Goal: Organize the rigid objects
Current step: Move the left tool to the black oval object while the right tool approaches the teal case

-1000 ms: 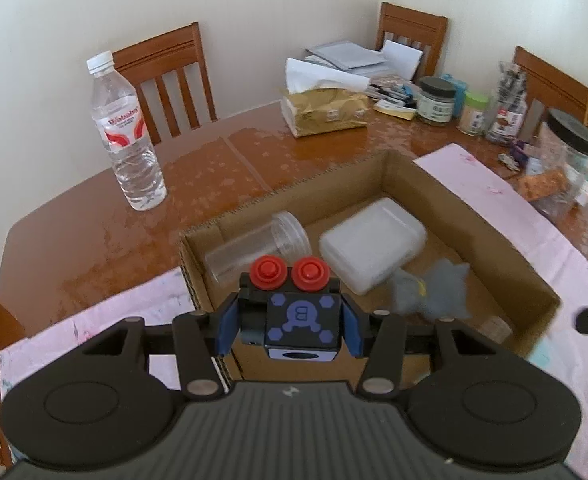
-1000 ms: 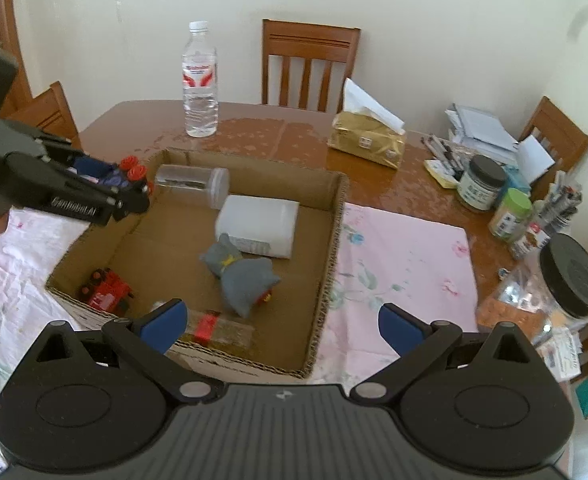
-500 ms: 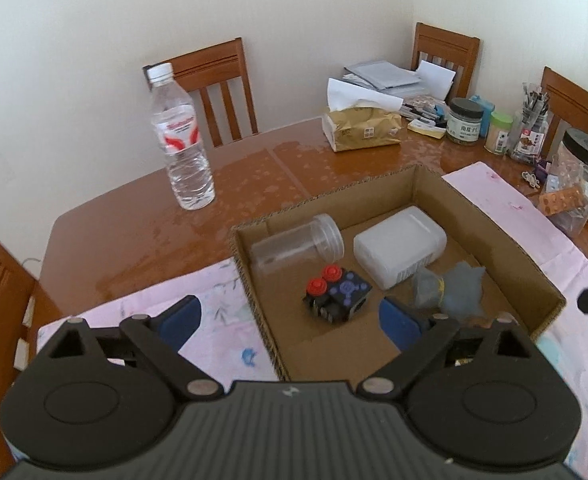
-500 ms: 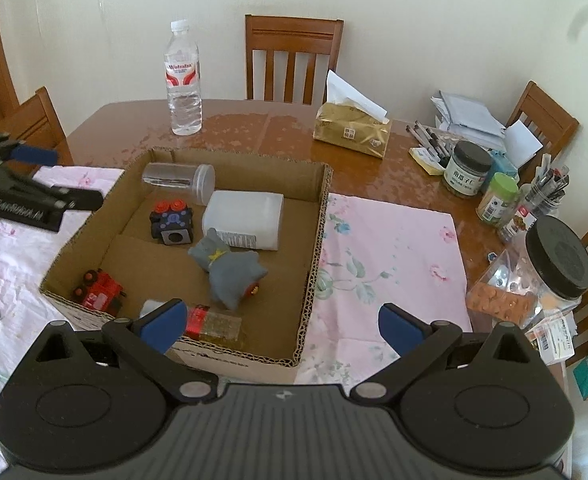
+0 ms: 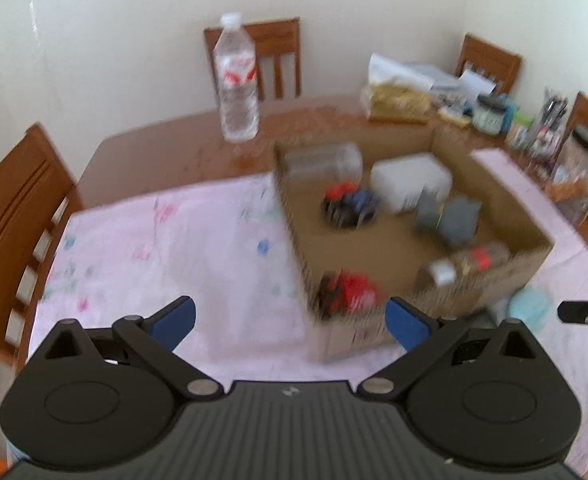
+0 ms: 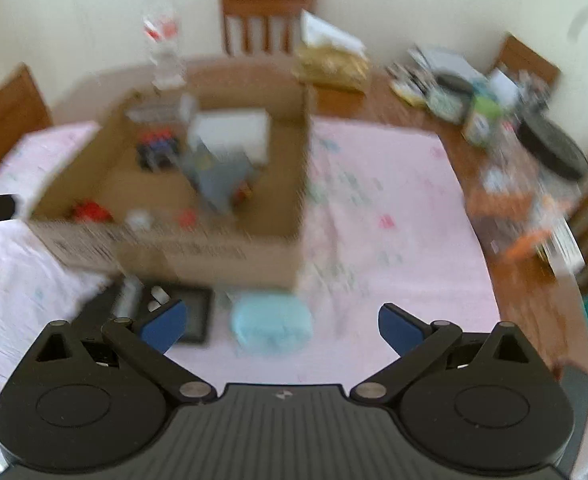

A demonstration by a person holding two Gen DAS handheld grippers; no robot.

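Observation:
A cardboard box (image 5: 294, 216) (image 6: 214, 248) stands on a pink cloth. Inside lie a blue toy with red knobs (image 5: 349, 204) (image 6: 156, 148), a red toy (image 5: 347, 292) (image 6: 90, 210), a clear jar (image 5: 325, 160), a white container (image 5: 409, 180) (image 6: 234, 130), a grey figure (image 5: 449, 216) (image 6: 218, 178) and a spice bottle (image 5: 465, 260). My left gripper (image 5: 290, 320) is open and empty, left of and before the box. My right gripper (image 6: 280, 320) is open and empty above a light-blue lid (image 6: 272, 324) and a black framed object (image 6: 194, 314) in front of the box. Both views are blurred.
A water bottle (image 5: 236, 80) stands behind the box. A tissue pack (image 5: 397, 100), jars (image 6: 481, 116), pens and papers crowd the table's right side. Wooden chairs (image 5: 10, 216) surround the table. Pink cloth (image 6: 381, 208) lies right of the box.
My left gripper let go of the blue toy, which now lies in the box, and pulled back to the left. My right gripper pulled back toward the table's front edge.

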